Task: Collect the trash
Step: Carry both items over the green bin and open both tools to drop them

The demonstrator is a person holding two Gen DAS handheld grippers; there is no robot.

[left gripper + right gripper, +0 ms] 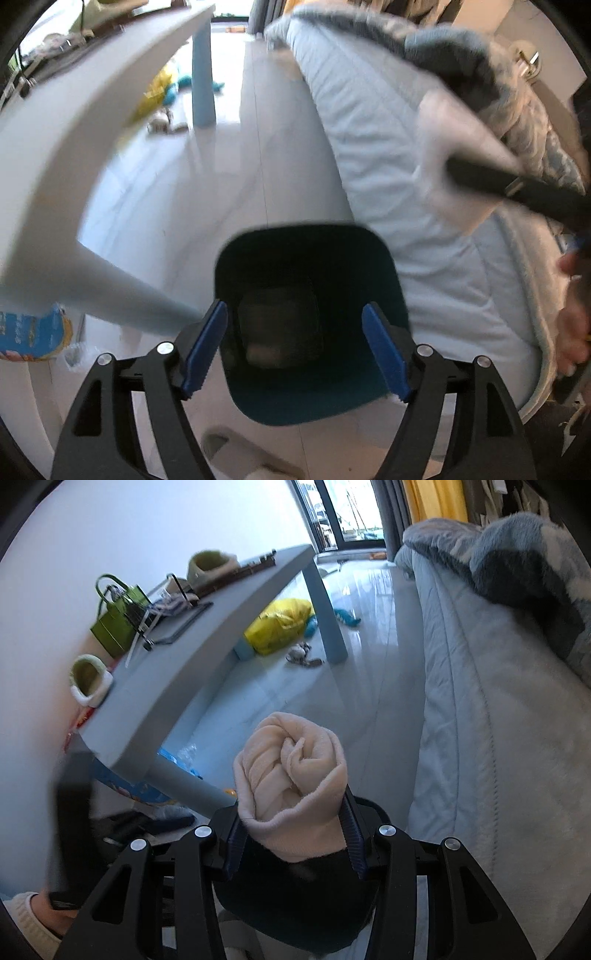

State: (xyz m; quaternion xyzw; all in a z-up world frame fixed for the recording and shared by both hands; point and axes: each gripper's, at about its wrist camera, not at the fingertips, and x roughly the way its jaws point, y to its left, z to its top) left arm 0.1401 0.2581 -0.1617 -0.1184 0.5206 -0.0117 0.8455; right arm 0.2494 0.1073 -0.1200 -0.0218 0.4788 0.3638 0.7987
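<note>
1. Right gripper (291, 834) clamped on rolled cream cloth (291, 775); roll sticks forward out of the jaws, long axis along the fingers, open end facing away.
2. Dark bin (314, 369) on the floor, directly below and ahead of left gripper (295, 347); mouth facing up, something dark lying at the bottom, blurred, cannot tell what.
3. Left jaws wide, nothing between the pads, straddling the view of the bin mouth, not touching the rim as far as visible.
4. Key relation: in the right wrist view the bin (295, 915) sits just under the held cloth, rim peeking out below the jaws. Roll above and slightly ahead of the mouth, so probably a short drop down, then release.
5. Right hand the nearer one for the drop; left free.
6. Risk: table leg (184, 786) close on the left of the bin, bed edge (461, 738) close on the right. Narrow lane.
</note>
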